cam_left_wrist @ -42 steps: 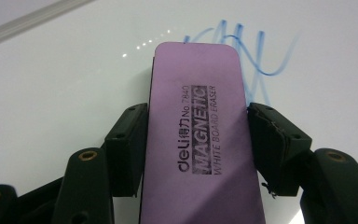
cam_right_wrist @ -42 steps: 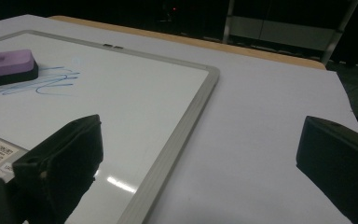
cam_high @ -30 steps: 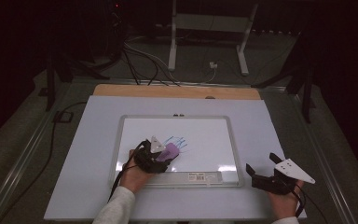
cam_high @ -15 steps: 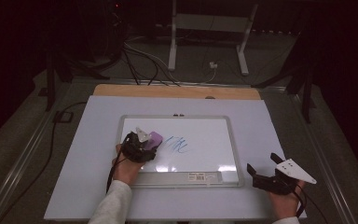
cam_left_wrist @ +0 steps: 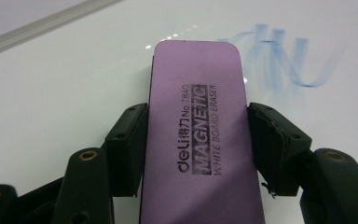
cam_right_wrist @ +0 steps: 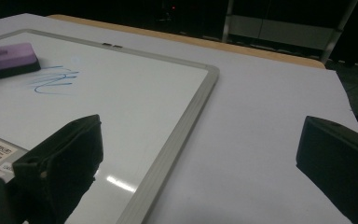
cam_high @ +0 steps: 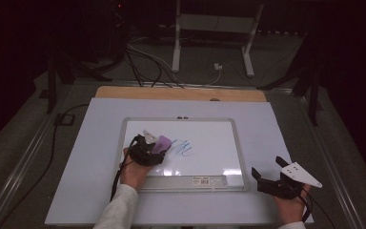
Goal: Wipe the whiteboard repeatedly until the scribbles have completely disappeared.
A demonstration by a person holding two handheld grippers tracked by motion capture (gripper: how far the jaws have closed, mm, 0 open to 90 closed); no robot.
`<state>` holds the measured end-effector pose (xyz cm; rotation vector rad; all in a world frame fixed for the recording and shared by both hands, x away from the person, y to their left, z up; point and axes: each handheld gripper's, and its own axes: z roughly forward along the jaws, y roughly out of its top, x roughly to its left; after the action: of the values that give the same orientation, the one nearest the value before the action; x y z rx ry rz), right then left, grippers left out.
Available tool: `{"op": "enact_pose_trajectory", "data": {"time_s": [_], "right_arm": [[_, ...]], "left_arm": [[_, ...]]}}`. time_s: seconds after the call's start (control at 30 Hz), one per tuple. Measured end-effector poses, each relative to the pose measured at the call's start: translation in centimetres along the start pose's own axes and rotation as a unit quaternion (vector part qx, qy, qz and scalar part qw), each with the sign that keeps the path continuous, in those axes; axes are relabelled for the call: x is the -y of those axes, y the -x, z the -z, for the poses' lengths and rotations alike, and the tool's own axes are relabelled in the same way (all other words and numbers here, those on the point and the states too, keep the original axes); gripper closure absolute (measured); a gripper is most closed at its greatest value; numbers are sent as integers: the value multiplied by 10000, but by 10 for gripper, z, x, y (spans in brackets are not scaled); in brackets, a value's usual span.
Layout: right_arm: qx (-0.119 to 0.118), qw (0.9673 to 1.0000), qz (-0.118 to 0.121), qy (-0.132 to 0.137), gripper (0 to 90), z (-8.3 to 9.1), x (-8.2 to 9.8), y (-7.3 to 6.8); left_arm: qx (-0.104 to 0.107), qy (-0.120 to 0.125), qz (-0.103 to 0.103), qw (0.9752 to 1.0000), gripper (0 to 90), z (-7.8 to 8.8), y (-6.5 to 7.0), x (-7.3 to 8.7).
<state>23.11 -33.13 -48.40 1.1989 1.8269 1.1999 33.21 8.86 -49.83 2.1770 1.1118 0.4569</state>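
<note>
Left gripper pinches my eraser on the whiteboard; blue scribble partly smeared, mostly left; right gripper spread, idle.

the eraser was a purple block with rounded corners, printed "deli magnetic white board eraser" in black. it lay flat on the whiteboard, left of centre in the high view, clamped at its long sides. the blue scribble, partly smeared, sat just right of it, near the board's middle.
</note>
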Motion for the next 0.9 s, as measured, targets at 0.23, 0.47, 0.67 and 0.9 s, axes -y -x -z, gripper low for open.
{"op": "enact_pose_trajectory", "data": {"time_s": [0.23, 0.47, 0.67, 0.9], "right_arm": [[-1, 10000, -1, 6, 8, 0, 0, 0], [18, 10000, -5, 21, 8, 1, 0, 2], [26, 10000, -25, 22, 8, 2, 0, 2], [9, 10000, -5, 5, 8, 0, 0, 1]], "left_arm": [[665, 54, -615, 9959, 420, -3, 32, -4], [100, 45, -183, 9998, 420, -4, 14, -4], [-735, -13, 461, 9962, 420, -2, -22, -1], [-635, -29, 550, 9965, 421, -2, -25, -1]]}}
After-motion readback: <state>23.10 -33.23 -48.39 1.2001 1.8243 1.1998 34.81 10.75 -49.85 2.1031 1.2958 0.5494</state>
